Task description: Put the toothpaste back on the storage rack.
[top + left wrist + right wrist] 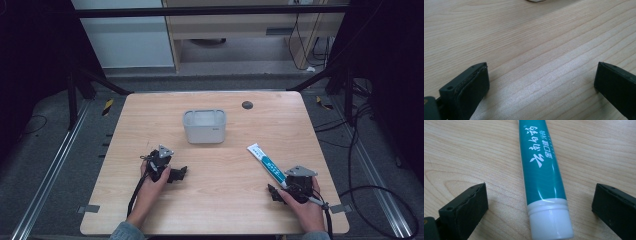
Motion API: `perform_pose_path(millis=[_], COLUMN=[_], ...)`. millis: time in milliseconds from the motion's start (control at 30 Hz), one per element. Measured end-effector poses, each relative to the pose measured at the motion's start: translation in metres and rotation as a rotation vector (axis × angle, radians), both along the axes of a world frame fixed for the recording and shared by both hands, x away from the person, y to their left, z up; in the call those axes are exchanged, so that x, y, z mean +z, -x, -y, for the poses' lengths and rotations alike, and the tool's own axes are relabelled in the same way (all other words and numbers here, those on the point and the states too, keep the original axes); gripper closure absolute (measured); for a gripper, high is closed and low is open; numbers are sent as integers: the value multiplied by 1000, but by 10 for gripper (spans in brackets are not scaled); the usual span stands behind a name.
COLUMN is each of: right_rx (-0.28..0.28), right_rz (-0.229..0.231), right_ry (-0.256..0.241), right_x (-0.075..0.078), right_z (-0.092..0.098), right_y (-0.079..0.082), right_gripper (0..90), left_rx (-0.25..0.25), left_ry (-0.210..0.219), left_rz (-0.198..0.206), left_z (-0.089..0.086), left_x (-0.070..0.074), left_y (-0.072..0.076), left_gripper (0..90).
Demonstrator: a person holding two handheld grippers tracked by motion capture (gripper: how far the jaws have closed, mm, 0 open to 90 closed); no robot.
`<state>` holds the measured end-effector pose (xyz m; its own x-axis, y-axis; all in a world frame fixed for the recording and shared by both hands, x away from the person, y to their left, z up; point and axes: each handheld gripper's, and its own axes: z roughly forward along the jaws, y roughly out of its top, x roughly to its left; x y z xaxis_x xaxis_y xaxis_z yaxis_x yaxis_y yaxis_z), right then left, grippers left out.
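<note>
— Right gripper (540, 202): how do we stand?
— Our jaws are spread wide, one on each side of the toothpaste tube (541, 175), touching nothing. It lies flat on the table (220, 200), white cap toward us.
— And our left gripper (541, 82)?
— Jaws apart too, over bare wood, near the grey bin (204, 126).

Your tube (266, 163) lies right of the tub (204, 126) — cap end between your right gripper's (278, 191) jaws, tub mid-table.
</note>
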<state>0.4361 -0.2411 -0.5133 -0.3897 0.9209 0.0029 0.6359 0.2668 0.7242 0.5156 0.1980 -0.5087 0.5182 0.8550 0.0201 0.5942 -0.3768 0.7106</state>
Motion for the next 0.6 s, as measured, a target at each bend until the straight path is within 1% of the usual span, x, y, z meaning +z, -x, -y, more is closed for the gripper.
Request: perform_pose_path(millis=[100,133,200,267,300,333,367,400,433,467,500,533,600], right_rx=[-5,-9,-20,-23,-23,-6,-6,2,6,6,3,0,8], right_rz=[4,17,23,25,25,24,24,19,15,15,-1,-39,-29], right_ry=[1,-2,-9,-2,-2,18,18,56,68,68,87,160,190], right_x=[0,1,2,7,7,15,15,28,33,33,39,55,66], right_z=[0,1,1,1,1,-1,-1,-4,-5,-5,-7,-12,-16], right_y=[0,0,1,2,2,2,2,1,0,0,-2,-10,-15], right_gripper=[24,79,127,134,134,174,174,191,195,195,192,185,183], left_rx=[0,0,0,0,0,1,1,1,2,2,4,5,5], left_ry=[0,0,0,0,0,1,1,0,0,0,2,2,1], left_rz=[0,0,0,0,0,0,0,0,0,0,0,0,0], left_z=[0,0,0,0,0,0,0,0,0,0,0,0,0], left_x=[0,0,0,0,0,0,0,0,0,0,0,0,0], left_y=[0,0,0,0,0,0,0,0,0,0,0,1,1], left_gripper=[0,0,0,0,0,0,0,0,0,0,0,0,0])
